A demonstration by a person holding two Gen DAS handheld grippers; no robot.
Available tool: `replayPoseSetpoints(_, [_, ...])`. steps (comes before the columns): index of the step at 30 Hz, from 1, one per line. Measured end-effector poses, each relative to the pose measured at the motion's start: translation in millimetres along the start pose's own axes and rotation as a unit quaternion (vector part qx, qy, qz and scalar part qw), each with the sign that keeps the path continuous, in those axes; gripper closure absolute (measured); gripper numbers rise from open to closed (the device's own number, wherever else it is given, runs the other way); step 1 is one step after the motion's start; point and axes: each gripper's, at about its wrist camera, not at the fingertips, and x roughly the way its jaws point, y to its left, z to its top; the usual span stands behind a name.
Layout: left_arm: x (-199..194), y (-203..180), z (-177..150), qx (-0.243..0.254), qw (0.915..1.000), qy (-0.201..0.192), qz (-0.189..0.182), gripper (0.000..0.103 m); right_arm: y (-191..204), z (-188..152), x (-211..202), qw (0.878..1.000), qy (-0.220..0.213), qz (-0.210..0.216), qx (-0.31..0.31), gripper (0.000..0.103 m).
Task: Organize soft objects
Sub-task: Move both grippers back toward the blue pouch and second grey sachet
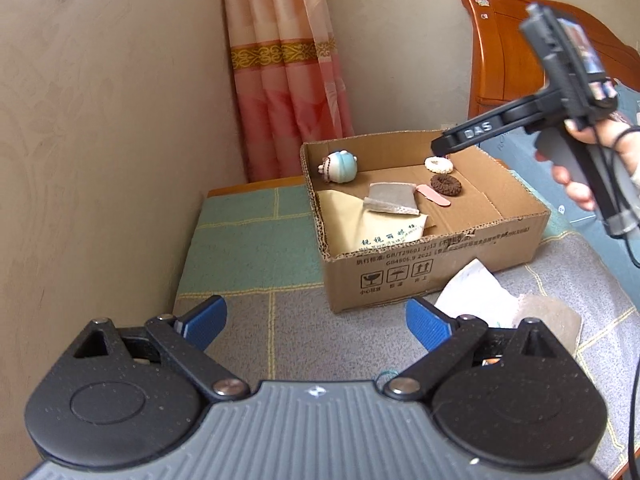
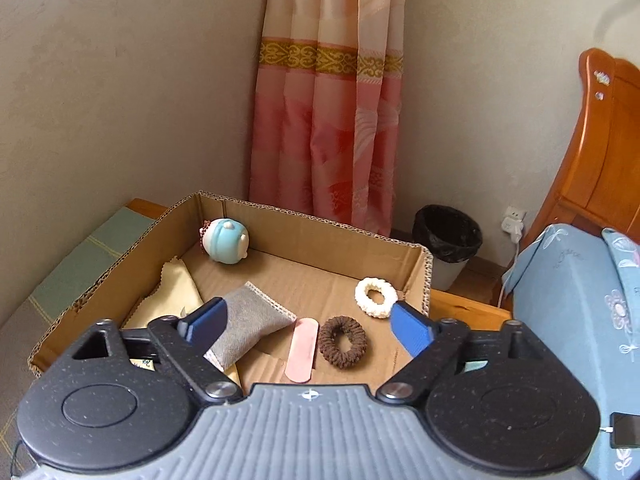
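Cardboard box [image 1: 436, 258], near outer wall: printed Chinese lines with "GB/T29601 2013" and "GB4806.9 2022", both partly blurred, above three handling pictograms (fragile, keep dry, this way up) with small Chinese captions. Right gripper [image 1: 442, 146], arm: raised letters "DAS". Yellow cloth [image 1: 376, 236] inside the box, near edge: green Chinese characters, too blurred to read.

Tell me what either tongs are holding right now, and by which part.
Nothing. The left tongs are open over the bed cover, and the right tongs are open above the cardboard box, with nothing between their fingers.
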Motion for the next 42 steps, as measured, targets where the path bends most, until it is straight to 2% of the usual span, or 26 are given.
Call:
replayPoseSetpoints(10, [-14.8, 0.0, -13.4, -0.009, 0.9999, 0.008, 0.010, 0.007, 9.3, -29.9, -66.6, 0.999, -0.030, 0.011, -0.003, 0.000])
replayPoseSetpoints(16, [-22.3, -3.1, -23.3, -0.004, 0.9998, 0.015, 0.015, 0.007, 10.7, -75.1, -89.0, 0.999, -0.025, 0.010, 0.026, 0.000])
replayPoseSetpoints(26, [-17.1, -12.9, -32.3, 0.008, 0.9995, 0.030, -0.002, 0.006, 16.0, -157.7, -100.8, 0.998, 0.022, -0.025, 0.053, 0.000])
replayPoseSetpoints(30, [-10.4, -19.5, -35.0, 0.018, 0.9989, 0.041, -0.013, 0.006, 22.8, -182.6, -99.7, 0.998, 0.050, -0.039, 0.027, 0.000])
replayPoseSetpoints(36, [0.5, -26.3, -40.2, 0.025, 0.9975, 0.063, -0.019, 0.007, 22.9, -196.6, -83.9, 0.995, 0.081, -0.057, 0.012, 0.000])
replayPoseSetpoints(42, [16.0, -36.1, -46.1, 0.034, 0.9948, 0.093, -0.025, 0.006, 12.1, -192.7, -74.5, 0.994, 0.080, -0.046, 0.060, 0.000])
